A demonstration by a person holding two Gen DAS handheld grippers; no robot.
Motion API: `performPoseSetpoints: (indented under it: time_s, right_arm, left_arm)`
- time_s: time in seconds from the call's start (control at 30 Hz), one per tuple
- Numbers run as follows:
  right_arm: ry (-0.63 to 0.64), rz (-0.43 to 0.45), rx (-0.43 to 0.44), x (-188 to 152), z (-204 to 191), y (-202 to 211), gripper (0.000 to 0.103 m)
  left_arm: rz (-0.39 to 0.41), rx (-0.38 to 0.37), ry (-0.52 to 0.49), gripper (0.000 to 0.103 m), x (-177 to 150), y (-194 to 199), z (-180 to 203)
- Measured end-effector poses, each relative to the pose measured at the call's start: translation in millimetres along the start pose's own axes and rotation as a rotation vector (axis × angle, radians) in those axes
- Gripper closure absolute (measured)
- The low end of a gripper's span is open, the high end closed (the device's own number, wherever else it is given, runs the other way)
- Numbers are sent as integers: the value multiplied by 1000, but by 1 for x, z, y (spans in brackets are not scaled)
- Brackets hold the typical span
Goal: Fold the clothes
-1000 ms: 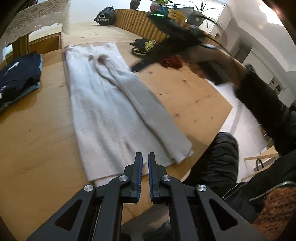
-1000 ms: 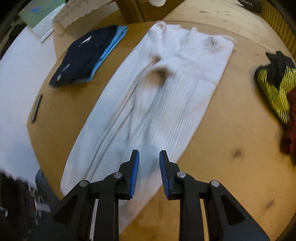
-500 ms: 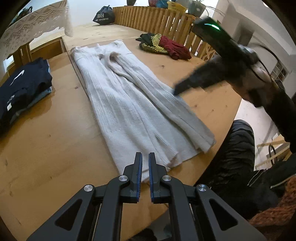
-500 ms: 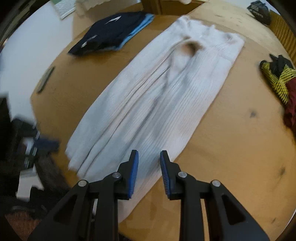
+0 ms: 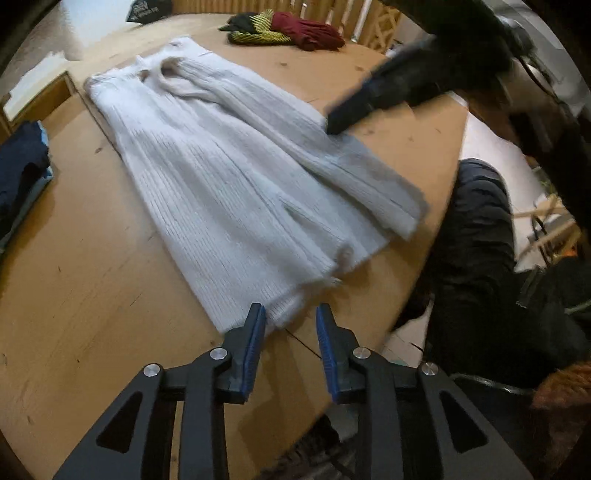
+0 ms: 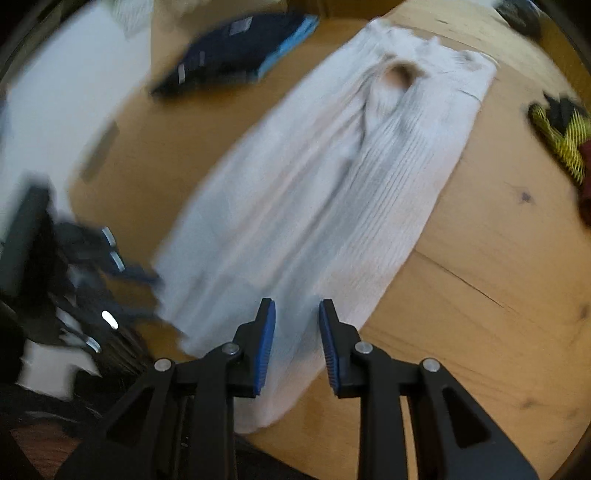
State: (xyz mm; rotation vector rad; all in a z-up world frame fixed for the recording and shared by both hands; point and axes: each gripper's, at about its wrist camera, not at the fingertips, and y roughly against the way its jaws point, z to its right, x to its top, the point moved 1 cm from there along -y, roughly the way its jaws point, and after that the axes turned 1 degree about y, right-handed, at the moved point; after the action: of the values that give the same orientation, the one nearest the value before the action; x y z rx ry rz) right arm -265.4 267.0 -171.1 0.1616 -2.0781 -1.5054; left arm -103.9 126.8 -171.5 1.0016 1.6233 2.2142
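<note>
A long white ribbed knit garment (image 5: 236,173) lies flat on the round wooden table (image 5: 81,280), sleeves folded in, collar at the far end. My left gripper (image 5: 290,317) is open just above the near hem corner, holding nothing. In the same view my right gripper (image 5: 332,123) shows as a dark blur touching the garment's right edge. The right wrist view shows the garment (image 6: 332,192) lengthwise, with the right gripper (image 6: 297,314) open above its near hem and nothing between the pads.
Folded dark blue clothes (image 5: 18,177) sit at the table's left. A heap of black, yellow and dark red clothes (image 5: 284,31) lies at the far side. A person's dark-trousered leg (image 5: 476,240) is beside the table's edge at right.
My left gripper opened from shut and came down close to the hem. The right gripper widened a little and dropped toward the garment's near end.
</note>
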Motion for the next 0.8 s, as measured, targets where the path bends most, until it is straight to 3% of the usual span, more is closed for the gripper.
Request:
performPoseSetpoints:
  time_s: [0.17, 0.27, 0.33, 0.5, 0.63, 0.8]
  right_arm:
    - [-106, 67, 3, 30, 37, 6, 78]
    - [-159, 124, -62, 56, 71, -3, 78]
    - [-197, 154, -89, 72, 97, -6, 78]
    - [-285, 130, -79, 131, 134, -51, 78]
    - [-313, 113, -128, 149, 150, -65, 79]
    - [-274, 125, -240, 161, 155, -71, 87]
  left_arm:
    - [91, 91, -41, 77, 41, 10, -19]
    - [58, 119, -49, 77, 60, -10, -34]
    - [1, 121, -63, 77, 61, -27, -38]
    - [-22, 103, -85, 76, 53, -31, -37]
    - [-20, 93, -88, 76, 44, -29, -35]
    - [-20, 102, -112, 76, 32, -27, -25]
